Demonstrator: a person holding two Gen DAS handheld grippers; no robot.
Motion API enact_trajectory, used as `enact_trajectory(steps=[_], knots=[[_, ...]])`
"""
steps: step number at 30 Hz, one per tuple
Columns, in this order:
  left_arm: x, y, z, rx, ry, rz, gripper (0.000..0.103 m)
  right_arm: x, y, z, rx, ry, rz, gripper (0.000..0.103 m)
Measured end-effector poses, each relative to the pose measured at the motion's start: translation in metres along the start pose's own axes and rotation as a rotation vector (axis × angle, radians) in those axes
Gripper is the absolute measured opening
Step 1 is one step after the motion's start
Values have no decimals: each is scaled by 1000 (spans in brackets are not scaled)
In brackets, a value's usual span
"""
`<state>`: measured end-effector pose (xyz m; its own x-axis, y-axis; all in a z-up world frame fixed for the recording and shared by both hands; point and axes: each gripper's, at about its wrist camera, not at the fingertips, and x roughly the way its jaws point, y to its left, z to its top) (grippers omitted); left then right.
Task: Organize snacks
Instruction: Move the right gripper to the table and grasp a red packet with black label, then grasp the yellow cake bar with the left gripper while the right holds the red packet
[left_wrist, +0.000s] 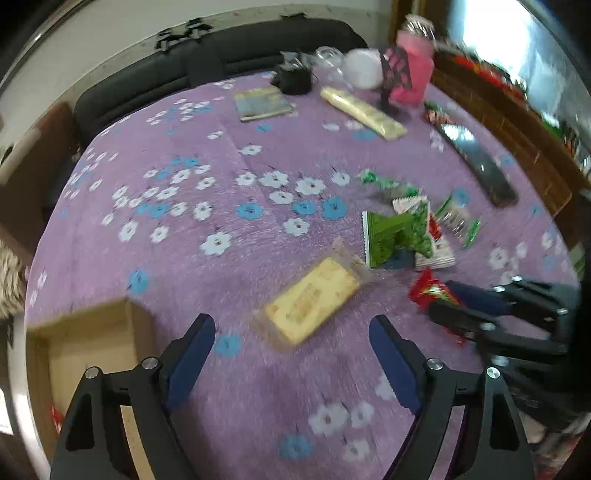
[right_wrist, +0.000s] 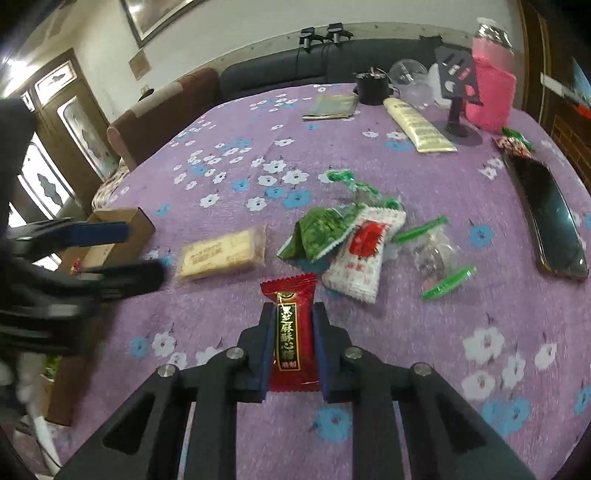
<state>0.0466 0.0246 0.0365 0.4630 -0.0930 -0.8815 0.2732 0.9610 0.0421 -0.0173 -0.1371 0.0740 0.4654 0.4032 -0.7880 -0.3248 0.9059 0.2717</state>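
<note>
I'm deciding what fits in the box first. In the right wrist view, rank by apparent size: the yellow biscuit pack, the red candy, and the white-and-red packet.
1. Yellow biscuit pack and white-and-red packet: they look alike, so I won't rank them.
2. Red candy: smallest, though it is nearest the camera, in the right claw, which inflates it.

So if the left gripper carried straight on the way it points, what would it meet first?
Probably the yellow wrapped biscuit pack, lying between and just beyond the open left gripper on the purple tablecloth; depth is unclear.

Purple tablecloth (right_wrist: 424, 332), white and blue flowers; red candy wrapper (right_wrist: 293, 332), gold lettering; yellow biscuit pack (left_wrist: 312, 304); brown cardboard box (left_wrist: 92, 332).
</note>
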Motion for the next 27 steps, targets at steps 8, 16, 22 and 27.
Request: enact_trajectory(steps=[8, 16, 22, 27], knots=[[37, -9, 9, 42, 37, -48, 67, 5, -14, 0, 67, 26, 42, 18], [30, -13, -3, 22, 42, -66, 34, 6, -10, -1, 63, 29, 55, 18], [-11, 4, -22, -86, -24, -123, 34, 8, -5, -2, 46, 25, 59, 18], [-63, 22, -47, -157, -124, -134, 34, 10, -3, -4, 55, 18, 90, 18]])
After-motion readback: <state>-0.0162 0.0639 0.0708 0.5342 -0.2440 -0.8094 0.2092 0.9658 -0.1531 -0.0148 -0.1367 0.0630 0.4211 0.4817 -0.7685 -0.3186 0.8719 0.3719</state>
